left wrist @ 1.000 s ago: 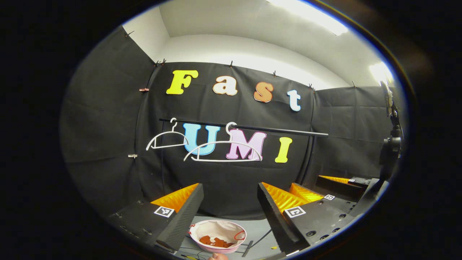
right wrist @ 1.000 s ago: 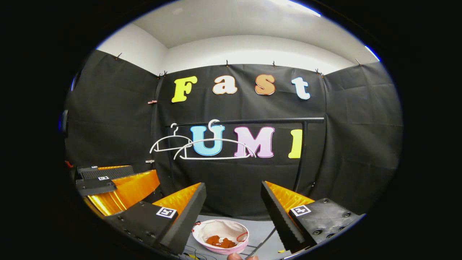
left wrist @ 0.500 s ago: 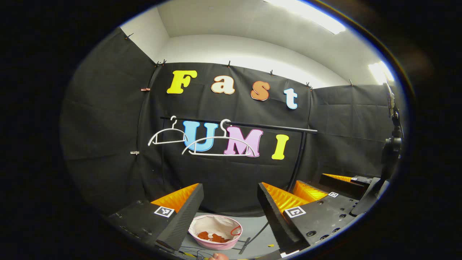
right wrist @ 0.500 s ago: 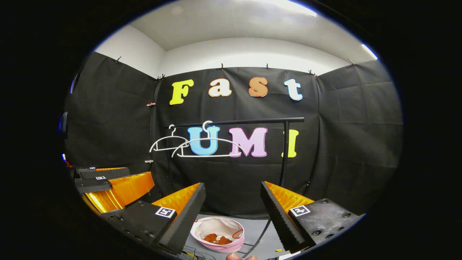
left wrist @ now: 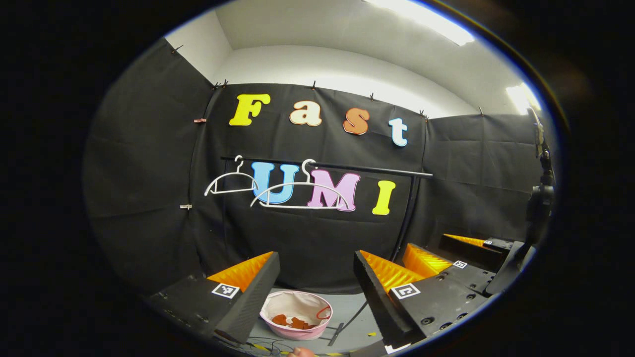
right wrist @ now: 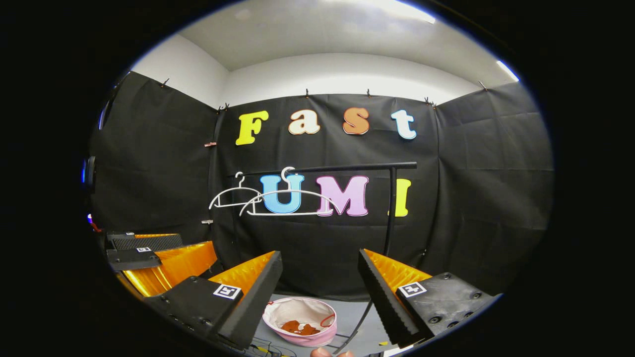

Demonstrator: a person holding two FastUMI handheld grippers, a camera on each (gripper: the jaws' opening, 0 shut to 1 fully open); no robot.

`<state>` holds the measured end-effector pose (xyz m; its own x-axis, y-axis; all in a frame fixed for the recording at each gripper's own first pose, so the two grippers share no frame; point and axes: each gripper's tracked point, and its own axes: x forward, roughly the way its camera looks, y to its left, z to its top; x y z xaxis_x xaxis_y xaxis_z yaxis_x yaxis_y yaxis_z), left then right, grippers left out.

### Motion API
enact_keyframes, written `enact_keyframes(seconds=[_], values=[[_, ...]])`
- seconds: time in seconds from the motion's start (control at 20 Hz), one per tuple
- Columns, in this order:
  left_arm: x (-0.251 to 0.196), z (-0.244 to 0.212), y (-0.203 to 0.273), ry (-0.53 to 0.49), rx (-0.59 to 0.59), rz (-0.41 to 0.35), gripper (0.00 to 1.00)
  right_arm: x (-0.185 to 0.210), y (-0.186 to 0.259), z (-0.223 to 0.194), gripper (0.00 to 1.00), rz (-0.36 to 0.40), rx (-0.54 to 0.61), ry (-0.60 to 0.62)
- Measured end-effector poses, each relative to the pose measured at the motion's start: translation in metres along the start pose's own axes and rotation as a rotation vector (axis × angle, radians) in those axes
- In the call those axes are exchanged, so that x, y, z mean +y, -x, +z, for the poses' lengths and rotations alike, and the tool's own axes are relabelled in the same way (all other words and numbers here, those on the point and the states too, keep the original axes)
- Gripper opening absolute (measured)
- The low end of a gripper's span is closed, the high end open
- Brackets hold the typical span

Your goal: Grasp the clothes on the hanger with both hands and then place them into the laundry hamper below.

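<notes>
Both grippers, left gripper (left wrist: 315, 290) and right gripper (right wrist: 320, 292), spread wide and empty, with rust-orange clothes (left wrist: 292, 322) already down in the pink laundry hamper (left wrist: 296, 337) low between the fingers, white hangers (left wrist: 297, 191) bare above.

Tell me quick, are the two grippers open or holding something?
Left gripper: jaws open, holding nothing.
Right gripper: jaws open, holding nothing.

We have drawn both grippers back from the rail (left wrist: 327, 167): the hangers (left wrist: 297, 194) and the hamper (left wrist: 296, 321) look smaller and farther off, and the rail's upright post (right wrist: 392, 210) has come into sight.
</notes>
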<state>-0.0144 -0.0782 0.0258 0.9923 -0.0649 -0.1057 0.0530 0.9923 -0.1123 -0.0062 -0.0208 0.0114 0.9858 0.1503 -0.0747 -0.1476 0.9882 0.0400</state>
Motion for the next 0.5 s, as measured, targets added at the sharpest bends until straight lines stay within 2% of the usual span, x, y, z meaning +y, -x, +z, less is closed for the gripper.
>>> enact_keyframes(seconds=[0.5], values=[[0.0055,-0.0016,-0.0008,-0.001,0.011,0.003,0.95,0.008,-0.0031,-0.0052,1.0,0.007,0.015,-0.01]])
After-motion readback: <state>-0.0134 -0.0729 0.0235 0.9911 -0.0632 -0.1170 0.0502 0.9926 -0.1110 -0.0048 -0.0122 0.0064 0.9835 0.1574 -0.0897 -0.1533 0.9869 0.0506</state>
